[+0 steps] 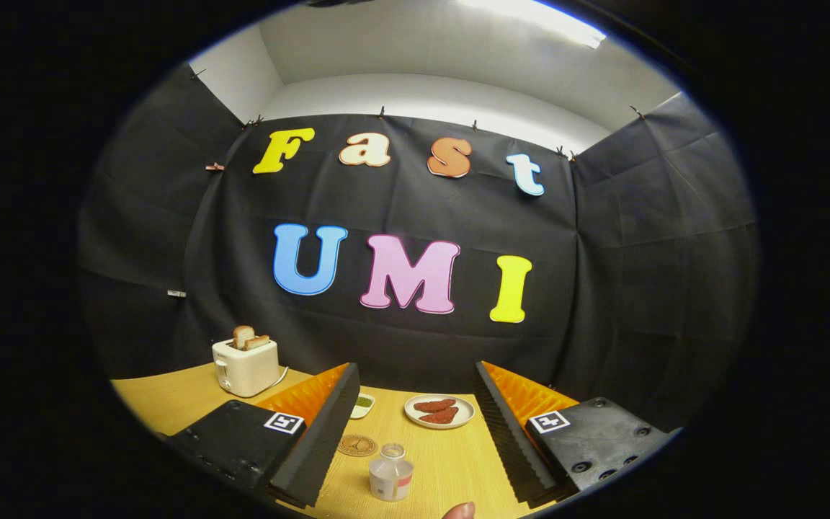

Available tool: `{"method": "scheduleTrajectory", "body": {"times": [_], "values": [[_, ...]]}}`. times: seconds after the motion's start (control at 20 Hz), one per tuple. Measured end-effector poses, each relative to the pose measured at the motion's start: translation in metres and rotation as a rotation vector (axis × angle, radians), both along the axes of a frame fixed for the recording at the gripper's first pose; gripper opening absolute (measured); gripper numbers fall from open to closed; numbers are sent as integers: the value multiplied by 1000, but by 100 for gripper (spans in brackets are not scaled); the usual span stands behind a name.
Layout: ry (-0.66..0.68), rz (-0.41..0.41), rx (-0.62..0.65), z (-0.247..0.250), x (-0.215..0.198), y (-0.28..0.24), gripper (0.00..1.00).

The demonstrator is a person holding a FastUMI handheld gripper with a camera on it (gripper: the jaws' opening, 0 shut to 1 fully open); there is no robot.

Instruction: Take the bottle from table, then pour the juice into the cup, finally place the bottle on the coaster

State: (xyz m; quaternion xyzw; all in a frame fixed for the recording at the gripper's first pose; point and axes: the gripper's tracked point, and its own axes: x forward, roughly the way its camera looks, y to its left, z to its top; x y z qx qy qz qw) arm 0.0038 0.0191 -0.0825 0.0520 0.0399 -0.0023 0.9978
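with the gripper (415, 432) fingers spread wide and holding nothing, lower and advance until the bottle (390, 473), standing upright on the table (451, 461) between the fingers and just beside the coaster (357, 445), sits centred, then close on its body below the neck

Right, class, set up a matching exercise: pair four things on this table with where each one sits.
Things:
1. bottle
2. coaster
3. plate
4. toaster

Places:
A. far corner, bread in it
B. between the open claw fingers
C. beyond the bottle, holding red pieces
D. beside the bottle, by one finger

Pairs: 1-B, 2-D, 3-C, 4-A
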Motion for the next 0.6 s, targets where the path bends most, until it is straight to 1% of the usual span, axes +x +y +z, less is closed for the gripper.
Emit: {"method": "scheduleTrajectory", "body": {"times": [0.25, 0.6], "values": [[56, 21, 22, -67, 4, 16, 97], [140, 22, 53, -147, 3, 33, 97]]}}
